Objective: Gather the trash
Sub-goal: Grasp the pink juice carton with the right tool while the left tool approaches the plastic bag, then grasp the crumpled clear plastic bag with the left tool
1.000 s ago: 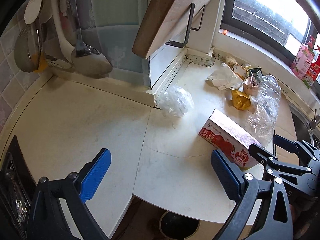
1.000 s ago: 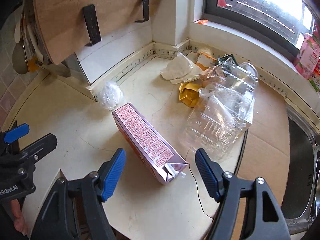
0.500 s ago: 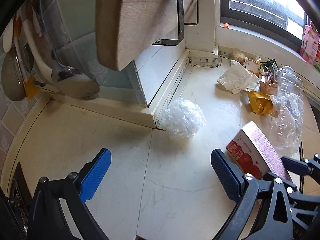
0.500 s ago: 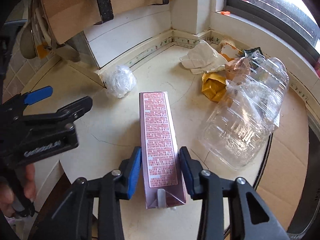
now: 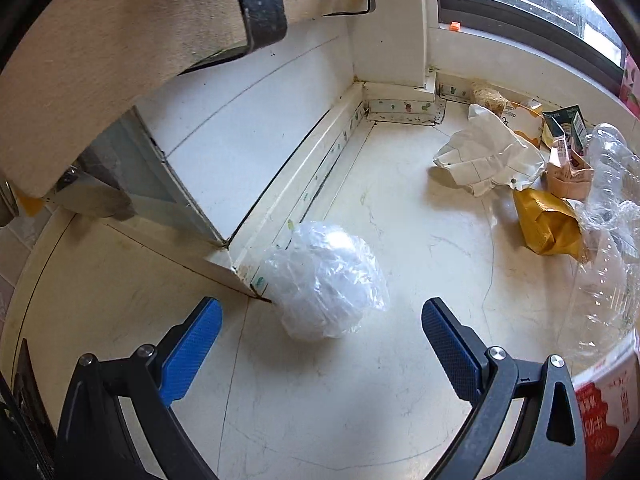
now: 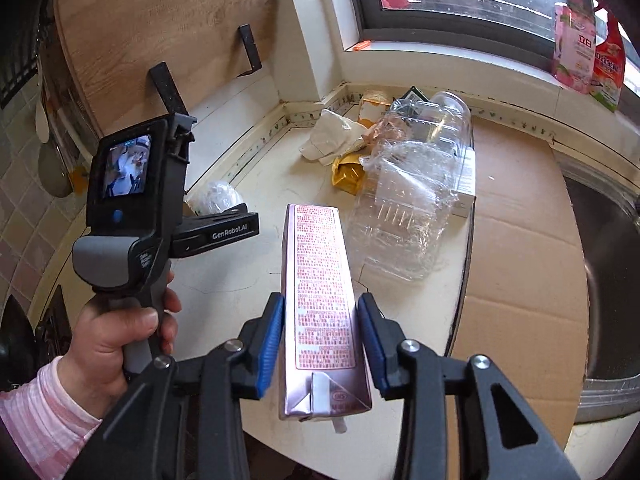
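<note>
Fingers of right gripper (image 6: 322, 334): clamped on pink carton (image 6: 320, 292), lifted off counter (image 6: 404, 320). Left gripper (image 5: 320, 330): wide open, empty, just short of plastic wad (image 5: 326, 280). Step: gathering. Next: straddle wad, close.

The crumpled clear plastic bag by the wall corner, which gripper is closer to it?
Left. The left gripper hangs open just short of the crumpled clear plastic bag; the right gripper is farther back, clamped on the pink carton.

Pink carton (image 6: 322, 300) — clamped, lifted
</note>
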A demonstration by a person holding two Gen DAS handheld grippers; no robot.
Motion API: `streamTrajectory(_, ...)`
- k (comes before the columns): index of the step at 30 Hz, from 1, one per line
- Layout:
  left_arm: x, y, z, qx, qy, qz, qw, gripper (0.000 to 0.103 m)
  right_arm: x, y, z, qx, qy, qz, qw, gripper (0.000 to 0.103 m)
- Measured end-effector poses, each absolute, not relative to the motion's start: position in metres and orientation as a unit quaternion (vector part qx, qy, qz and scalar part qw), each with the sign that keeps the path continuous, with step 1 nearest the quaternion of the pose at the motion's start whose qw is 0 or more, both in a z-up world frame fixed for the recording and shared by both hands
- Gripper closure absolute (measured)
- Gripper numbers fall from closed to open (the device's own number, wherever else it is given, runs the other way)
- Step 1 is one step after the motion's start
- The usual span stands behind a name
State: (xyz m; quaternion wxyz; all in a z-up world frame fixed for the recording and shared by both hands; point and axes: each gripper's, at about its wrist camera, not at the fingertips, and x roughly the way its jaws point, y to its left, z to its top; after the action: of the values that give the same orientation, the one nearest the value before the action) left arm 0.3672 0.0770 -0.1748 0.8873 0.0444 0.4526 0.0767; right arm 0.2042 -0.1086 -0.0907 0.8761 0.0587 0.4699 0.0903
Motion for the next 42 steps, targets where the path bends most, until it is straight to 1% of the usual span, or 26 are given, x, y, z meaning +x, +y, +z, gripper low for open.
streamTrajectory(5,0.381,0.076,-0.181,0.046,0.452,0.098,0.886,0.004,0.197,-0.113,-0.103,0.071,0.48,0.079,0.871,0.065)
streamTrajectory(7,0.385,0.077,-0.183,0.043,0.455,0.104,0.883,0.012,0.196,-0.115,-0.107,0.076,0.481,0.075,0.87,0.065)
streamTrajectory(9,0.389,0.079,-0.184,0.037,0.46,0.104,0.881,0.017,0.195,-0.116,-0.108,0.082,0.479,0.069,0.871,0.065)
streamTrajectory(14,0.389,0.078,-0.185,0.041,0.454,0.112,0.883,0.018,0.195,-0.116,-0.106,0.091,0.475,0.067,0.873,0.065)
streamTrajectory(15,0.388,0.078,-0.185,0.043,0.452,0.116,0.883,0.02,0.194,-0.115,-0.105,0.093,0.474,0.068,0.873,0.065)
streamTrajectory(16,0.387,0.078,-0.184,0.043,0.451,0.12,0.883,0.027,0.193,-0.113,-0.105,0.093,0.474,0.07,0.873,0.065)
streamTrajectory(17,0.386,0.079,-0.184,0.038,0.45,0.119,0.884,0.037,0.193,-0.112,-0.106,0.092,0.475,0.071,0.873,0.065)
streamTrajectory(18,0.385,0.081,-0.184,0.03,0.455,0.113,0.883,0.056,0.192,-0.111,-0.106,0.091,0.475,0.072,0.872,0.065)
streamTrajectory(20,0.384,0.084,-0.185,0.016,0.461,0.11,0.88,0.057,0.191,-0.109,-0.106,0.092,0.476,0.074,0.871,0.065)
streamTrajectory(25,0.375,0.083,-0.178,0.021,0.454,0.105,0.885,0.069,0.186,-0.106,-0.105,0.094,0.477,0.077,0.87,0.065)
streamTrajectory(33,0.334,0.081,-0.148,0.039,0.446,0.092,0.889,0.072,0.172,-0.107,-0.096,0.096,0.477,0.082,0.87,0.065)
streamTrajectory(42,0.218,0.079,-0.112,0.032,0.459,0.064,0.885,0.072,0.129,-0.111,-0.072,0.084,0.47,0.104,0.872,0.065)
